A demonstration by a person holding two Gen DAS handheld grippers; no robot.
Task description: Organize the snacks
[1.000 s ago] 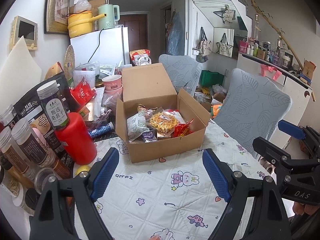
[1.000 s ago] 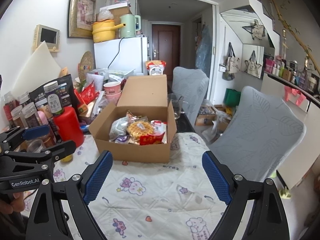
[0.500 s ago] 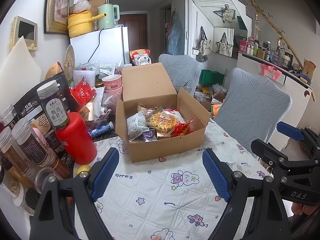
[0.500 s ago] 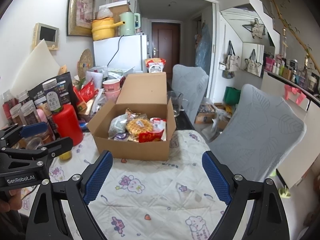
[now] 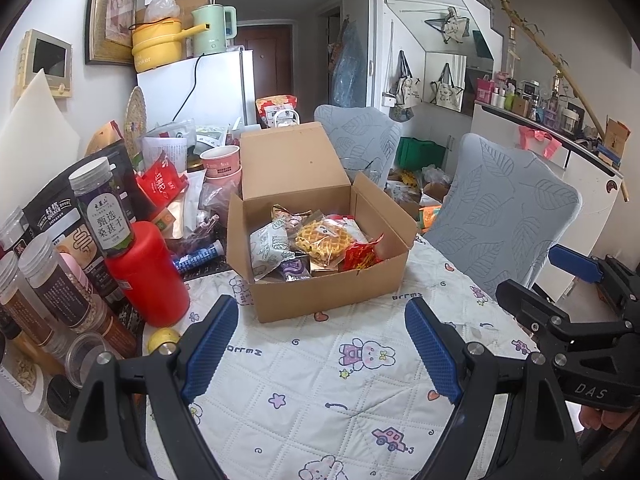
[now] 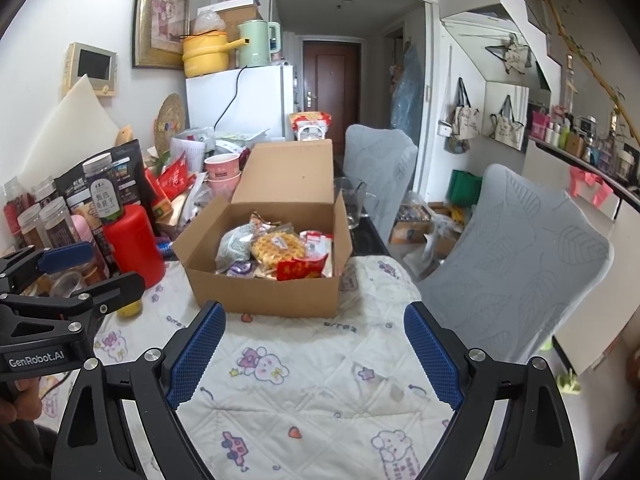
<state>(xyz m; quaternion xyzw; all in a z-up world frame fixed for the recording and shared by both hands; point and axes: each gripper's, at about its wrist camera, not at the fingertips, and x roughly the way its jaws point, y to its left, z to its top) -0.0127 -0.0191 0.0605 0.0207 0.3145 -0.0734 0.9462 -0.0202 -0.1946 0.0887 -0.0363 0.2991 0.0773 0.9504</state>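
Note:
An open cardboard box (image 5: 328, 292) (image 6: 264, 292) stands on the quilted tablecloth with its lid flap up. Inside lie several snack packets: a waffle pack (image 5: 322, 238) (image 6: 278, 246), a red packet (image 5: 360, 256) (image 6: 300, 269), a grey-white bag (image 5: 266, 244) (image 6: 234, 244). My left gripper (image 5: 322, 354) hovers open over the cloth in front of the box, nothing between its blue pads. My right gripper (image 6: 314, 354) is also open and empty, a little nearer than the box. Each gripper shows at the edge of the other's view.
Left of the box stand a red bottle (image 5: 146, 276) with a jar on top, several clear jars (image 5: 52, 292), pouches and pink cups (image 5: 222, 162). A small yellow ball (image 5: 163, 338) lies by the bottle. Two grey chairs (image 5: 508, 216) stand at the table's right side.

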